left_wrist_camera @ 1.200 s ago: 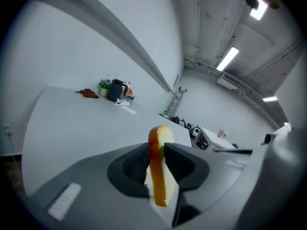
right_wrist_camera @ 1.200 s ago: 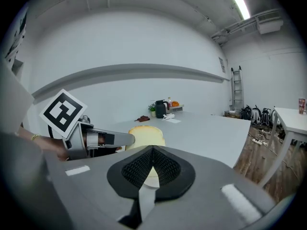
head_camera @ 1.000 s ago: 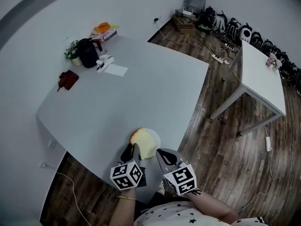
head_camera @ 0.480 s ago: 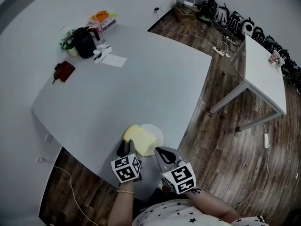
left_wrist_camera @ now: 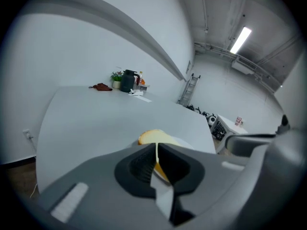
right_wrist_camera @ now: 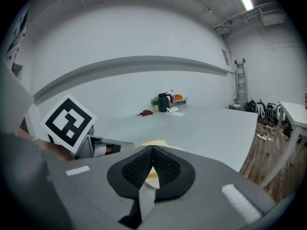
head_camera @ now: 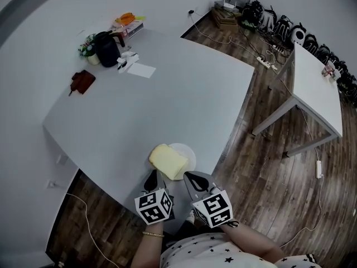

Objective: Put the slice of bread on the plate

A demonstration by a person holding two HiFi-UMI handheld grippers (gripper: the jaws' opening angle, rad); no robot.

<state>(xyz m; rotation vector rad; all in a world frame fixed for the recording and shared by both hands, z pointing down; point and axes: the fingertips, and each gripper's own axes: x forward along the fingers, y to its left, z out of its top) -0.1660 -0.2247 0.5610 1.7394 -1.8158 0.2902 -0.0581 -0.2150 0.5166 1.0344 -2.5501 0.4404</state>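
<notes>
Bread slice (head_camera: 167, 161) overlaps plate (head_camera: 190, 154), dark jug (head_camera: 107, 50) well apart

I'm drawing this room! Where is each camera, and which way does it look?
Head view: on the person's head, facing steeply down at the table, with bread partly on the plate; the left gripper, right gripper and starry shirt show.
Left gripper view: rides the left gripper, looking along its closing, empty jaws across the table toward the black kettle.
Right gripper view: rides the right gripper, facing likewise over shut jaws; the left gripper's marker cube shows.
Shared: both gripper views see the bread and black kettle.
</notes>
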